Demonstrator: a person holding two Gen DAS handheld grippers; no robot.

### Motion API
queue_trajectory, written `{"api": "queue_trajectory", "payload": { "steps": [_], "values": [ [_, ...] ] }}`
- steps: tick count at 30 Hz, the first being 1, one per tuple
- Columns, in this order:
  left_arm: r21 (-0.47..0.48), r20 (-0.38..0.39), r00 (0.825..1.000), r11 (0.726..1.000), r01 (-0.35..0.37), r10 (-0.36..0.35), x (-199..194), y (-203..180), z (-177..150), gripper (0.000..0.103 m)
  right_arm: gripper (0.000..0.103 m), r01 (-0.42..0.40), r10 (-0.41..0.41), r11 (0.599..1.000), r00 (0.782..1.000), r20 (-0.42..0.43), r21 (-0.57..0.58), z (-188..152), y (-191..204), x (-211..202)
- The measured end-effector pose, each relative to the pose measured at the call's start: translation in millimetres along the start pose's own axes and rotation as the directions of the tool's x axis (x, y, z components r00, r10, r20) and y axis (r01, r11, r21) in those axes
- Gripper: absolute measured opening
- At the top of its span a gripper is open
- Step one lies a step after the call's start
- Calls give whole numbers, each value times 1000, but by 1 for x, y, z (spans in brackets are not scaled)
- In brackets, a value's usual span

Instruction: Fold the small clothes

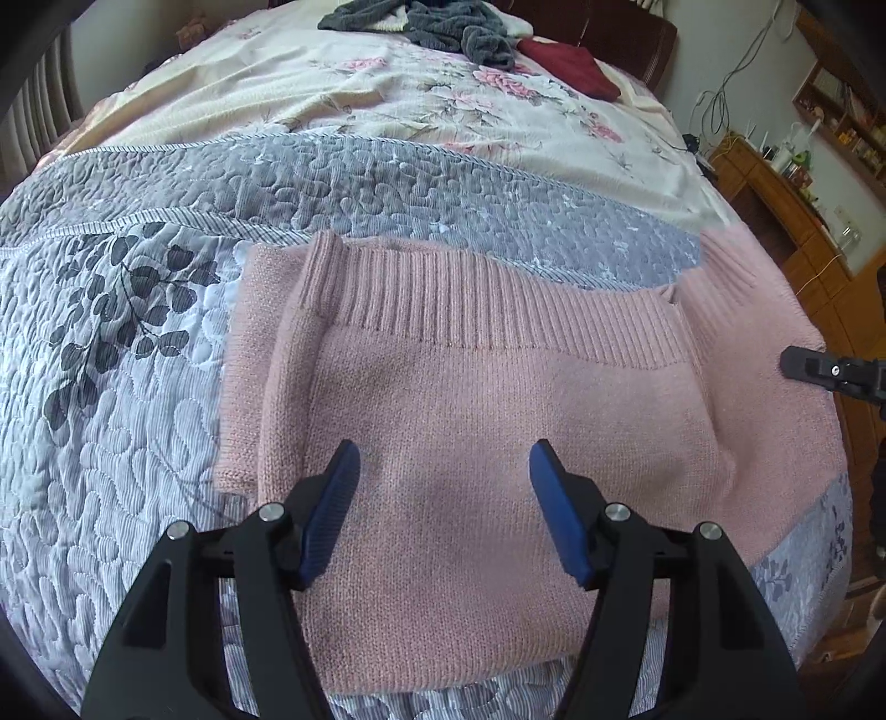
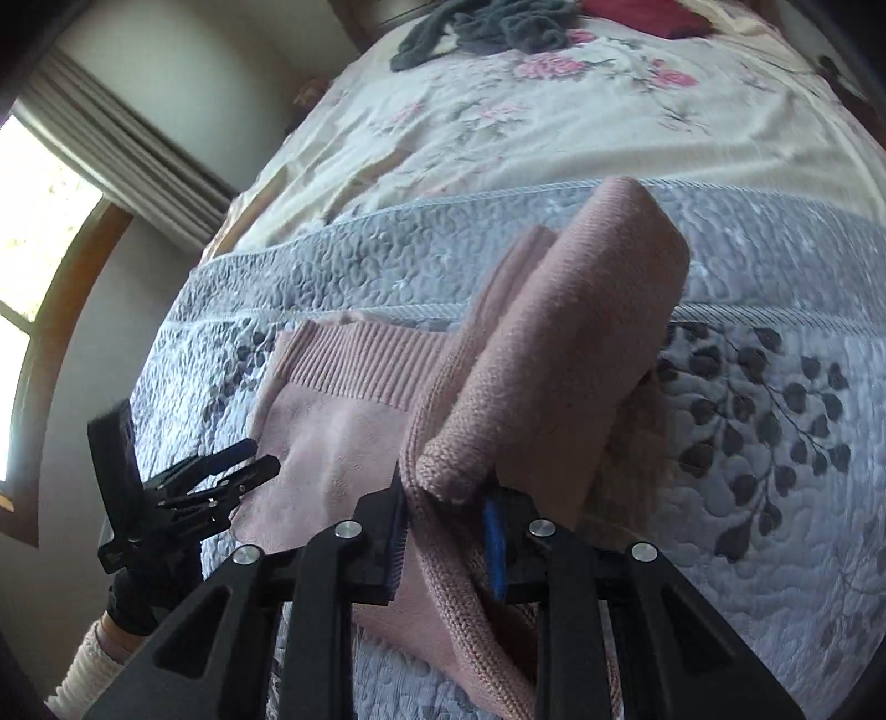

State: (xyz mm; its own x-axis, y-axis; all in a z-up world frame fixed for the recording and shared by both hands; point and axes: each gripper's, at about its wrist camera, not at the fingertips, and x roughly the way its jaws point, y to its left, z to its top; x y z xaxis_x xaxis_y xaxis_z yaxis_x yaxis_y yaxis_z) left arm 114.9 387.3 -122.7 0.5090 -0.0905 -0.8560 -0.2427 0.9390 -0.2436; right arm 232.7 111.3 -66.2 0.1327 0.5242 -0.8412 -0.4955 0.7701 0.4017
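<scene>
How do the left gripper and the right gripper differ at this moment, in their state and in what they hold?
The left gripper is open, while the right gripper is shut on the pink sweater. The left gripper holds nothing and is above the flat body of the sweater; the right gripper lifts a fold of it off the bed. Both have black arms and blue pads.

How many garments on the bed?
3, maybe more: pink sweater up front, held by the right gripper; dark red one and a gray heap, possibly several pieces, far end.
</scene>
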Motion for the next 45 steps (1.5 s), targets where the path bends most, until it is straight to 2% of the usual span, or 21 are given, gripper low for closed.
{"api": "queue_trajectory", "payload": {
  "steps": [4, 9, 14, 19, 23, 27, 29, 33, 40, 45],
  "values": [
    [-18, 14, 1000, 1000, 8, -7, -6, 8, 2, 64, 23, 42, -45, 997, 997, -57, -67, -2, 29, 34],
    [-64, 19, 999, 997, 37, -36, -9, 18, 4, 64, 24, 62, -69, 996, 991, -117, -70, -7, 34, 72],
    [-104, 18, 998, 992, 70, -68, -9, 20, 6, 63, 37, -13, 14, 1000, 988, -153, 8, -11, 27, 90],
    [-126, 13, 992, 984, 125, -124, -7, 10, 12, 63, 45, -118, 132, 989, 978, -162, 94, -11, 16, 76],
    [-149, 12, 978, 966, 210, -210, -2, -7, 19, 64, 45, -183, 196, 973, 977, -81, 143, -10, 0, 35],
    [-152, -21, 962, 952, 267, -273, 15, -35, 29, 65, 46, -131, 137, 976, 990, -21, 172, -16, -31, 1],
    [-156, -46, 954, 946, 285, -295, 29, -50, 33, 65, 47, -88, 92, 977, 996, -11, 194, -23, -51, -8],
    [-188, -98, 940, 933, 306, -328, 57, -69, 37, 65, 47, -59, 66, 964, 998, -17, 260, -47, -95, -13],
    [-254, -143, 912, 905, 341, -383, 91, -88, 41, 65, 47, -57, 72, 941, 997, -33, 334, -87, -141, -5],
    [-255, -164, 911, 908, 332, -379, 102, -101, 41, 61, 47, -66, 85, 933, 996, -39, 354, -99, -153, 3]
  ]
}}
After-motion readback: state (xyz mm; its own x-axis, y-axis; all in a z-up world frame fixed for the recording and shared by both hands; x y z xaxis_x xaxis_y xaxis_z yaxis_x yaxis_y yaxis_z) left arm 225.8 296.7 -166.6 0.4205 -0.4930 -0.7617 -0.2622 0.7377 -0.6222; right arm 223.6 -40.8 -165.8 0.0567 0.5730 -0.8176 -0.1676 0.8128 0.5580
